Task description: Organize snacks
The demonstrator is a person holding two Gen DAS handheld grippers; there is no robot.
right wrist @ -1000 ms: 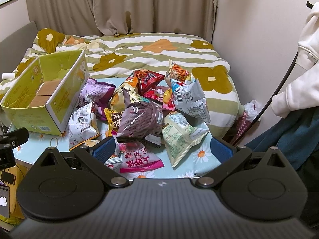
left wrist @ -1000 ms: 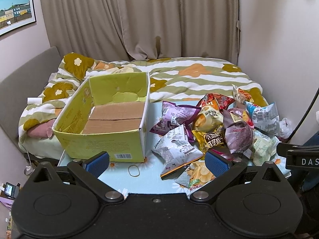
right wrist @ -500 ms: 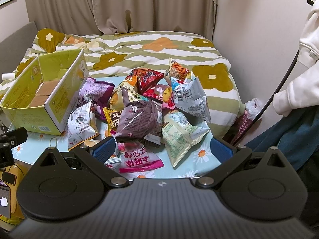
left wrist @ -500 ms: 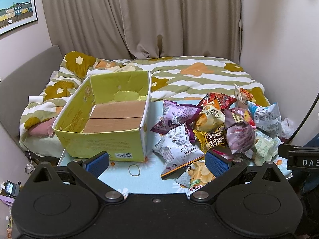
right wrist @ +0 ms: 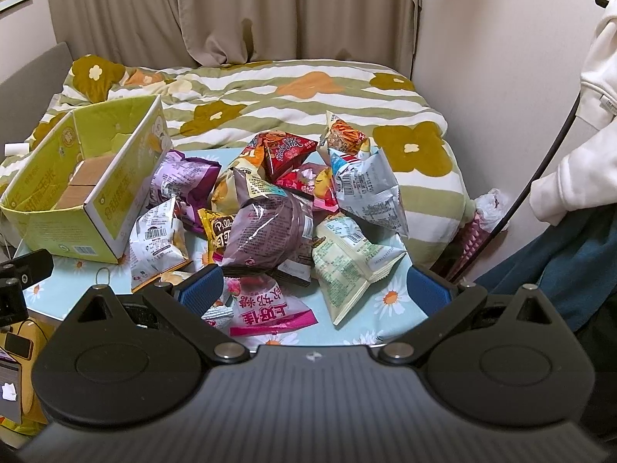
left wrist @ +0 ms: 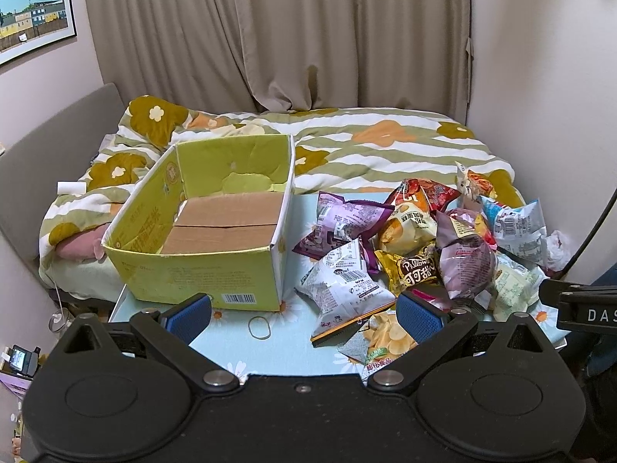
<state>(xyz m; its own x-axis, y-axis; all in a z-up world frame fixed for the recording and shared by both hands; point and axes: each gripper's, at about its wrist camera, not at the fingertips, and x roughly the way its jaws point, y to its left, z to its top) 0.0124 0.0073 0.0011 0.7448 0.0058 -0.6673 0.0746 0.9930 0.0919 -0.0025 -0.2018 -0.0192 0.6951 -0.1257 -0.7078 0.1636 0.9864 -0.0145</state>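
Observation:
A heap of several snack bags (left wrist: 420, 247) (right wrist: 270, 212) lies on a small table with a daisy cloth (left wrist: 239, 351) (right wrist: 389, 301). To the heap's left stands an open yellow-green cardboard box (left wrist: 208, 231) (right wrist: 81, 189), holding nothing but its folded brown flaps. My left gripper (left wrist: 302, 314) is open, hovering at the table's near edge before the box corner and a white bag (left wrist: 343, 281). My right gripper (right wrist: 314, 289) is open too, low over a pink bag (right wrist: 266, 308) and a pale green bag (right wrist: 347, 266), touching neither.
A rubber band (left wrist: 259, 326) lies on the cloth near the box. Behind the table is a bed with a striped flower duvet (left wrist: 385, 142). A person in a white sleeve (right wrist: 586, 135) sits at right beside a black cable (right wrist: 540, 177). Curtains and walls close the room.
Both grippers have drifted slightly, so the scene sits a little lower in the left view. Nothing was taken hold of and no bag has moved.

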